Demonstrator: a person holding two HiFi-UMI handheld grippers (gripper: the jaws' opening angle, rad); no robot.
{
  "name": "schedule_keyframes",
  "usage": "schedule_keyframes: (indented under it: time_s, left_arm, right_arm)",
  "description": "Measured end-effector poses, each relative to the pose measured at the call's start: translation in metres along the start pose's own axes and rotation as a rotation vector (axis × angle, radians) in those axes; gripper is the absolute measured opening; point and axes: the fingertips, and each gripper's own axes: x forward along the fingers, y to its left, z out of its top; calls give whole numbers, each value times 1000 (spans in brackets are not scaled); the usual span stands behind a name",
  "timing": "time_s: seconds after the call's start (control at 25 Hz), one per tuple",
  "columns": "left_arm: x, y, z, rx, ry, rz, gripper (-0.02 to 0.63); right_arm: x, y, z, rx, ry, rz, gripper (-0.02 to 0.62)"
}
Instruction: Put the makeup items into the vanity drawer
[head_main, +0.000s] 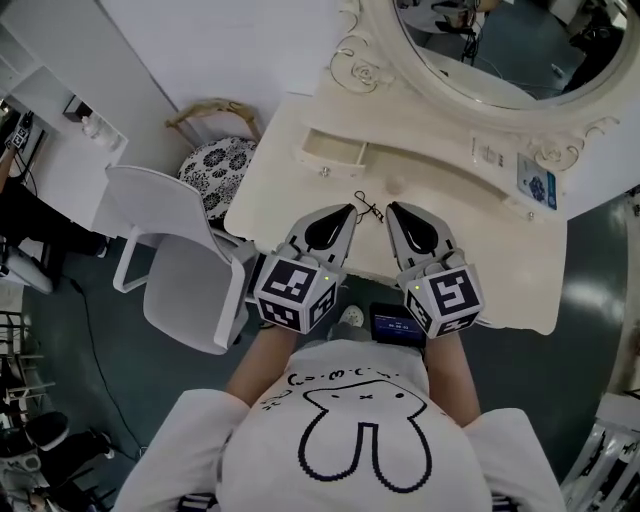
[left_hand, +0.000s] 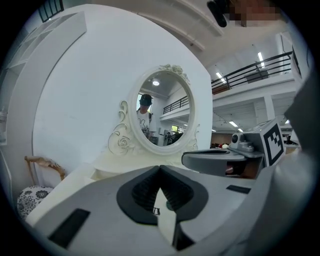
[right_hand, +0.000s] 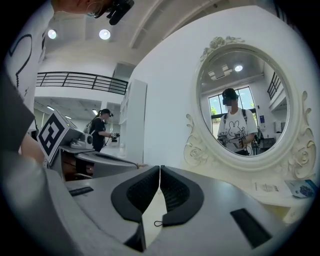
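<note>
Left gripper (left_hand: 160, 169): jaws together at tips, nothing between. Right gripper (right_hand: 160, 168): pads meeting, empty. Both side by side over front of vanity top (head_main: 280, 200). Small black wiry item (head_main: 368, 208) on top, just ahead of tips. Vanity drawer (head_main: 335, 154) beyond, at mirror (head_main: 480, 60) base, left of centre.

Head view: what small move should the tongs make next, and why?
Probably open the right tongs: both it and the left tongs are shut and empty, and a thin black item lies on the vanity top just beyond their tips.
</note>
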Motion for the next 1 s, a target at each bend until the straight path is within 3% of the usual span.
schedule_keyframes:
  time_s: [0.36,0.44,0.48,0.52,0.64,1.0]
  left_arm:
    - [31,7,-11,-2,51,-19,8]
    - [34,10,-14,-4,60,-20,8]
    - [36,12,-16,-5,67,-20,8]
    - [37,14,-17,-6,74,-20,8]
    - [40,18,-19,-3,90,-26,8]
    - [58,37,-33,-6,137,-55,8]
  right_arm:
    - [17,-26,-32,58,90,-9,116]
    - [20,-28,-44,66,132,-8,234]
    - [22,-29,-51,68,160,-5,238]
    - [23,-29,-58,70,190,-5,232]
    - [25,-33,-80,96,278,-21,100]
    - [45,-34,-128,165,411,-8,98]
